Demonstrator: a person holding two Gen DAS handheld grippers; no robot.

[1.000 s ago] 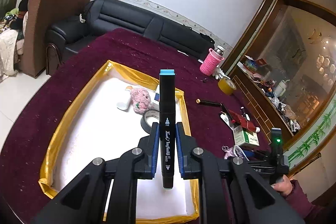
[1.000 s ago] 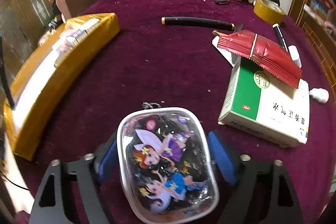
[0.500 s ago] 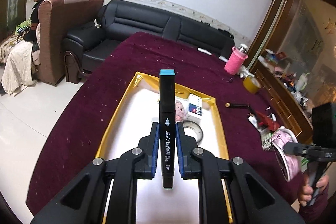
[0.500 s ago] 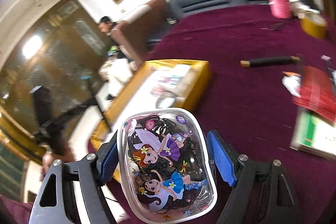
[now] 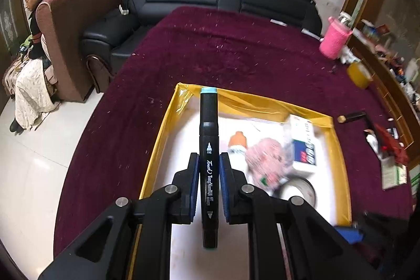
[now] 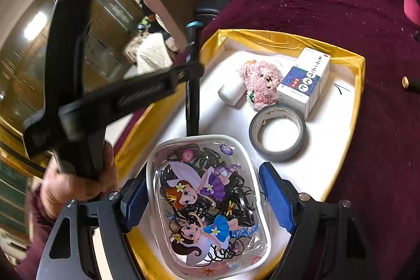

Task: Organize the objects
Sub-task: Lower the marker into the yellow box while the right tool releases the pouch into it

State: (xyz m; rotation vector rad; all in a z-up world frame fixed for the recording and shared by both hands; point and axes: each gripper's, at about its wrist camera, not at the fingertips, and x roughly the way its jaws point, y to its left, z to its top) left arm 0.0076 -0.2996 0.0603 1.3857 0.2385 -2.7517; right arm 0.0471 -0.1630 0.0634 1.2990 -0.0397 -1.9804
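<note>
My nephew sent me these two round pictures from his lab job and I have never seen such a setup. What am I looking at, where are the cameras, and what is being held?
There is no robot here. A person holds a pair of hand-held tongs in each hand, and each pair carries a wide-angle camera looking forward along its two fingers, hence the round, bent pictures.

The left camera's picture shows the left tongs shut on a black marker standing upright between the pads. The right camera's picture shows the right tongs gripping a clear case printed with cartoon fairies. The left tongs also appear there, at the left, blurred.

Both hover over a yellow-rimmed tray on a dark red tablecloth. In the tray lie a tape roll, a pink plush toy, a small box and a white bottle.
</note>
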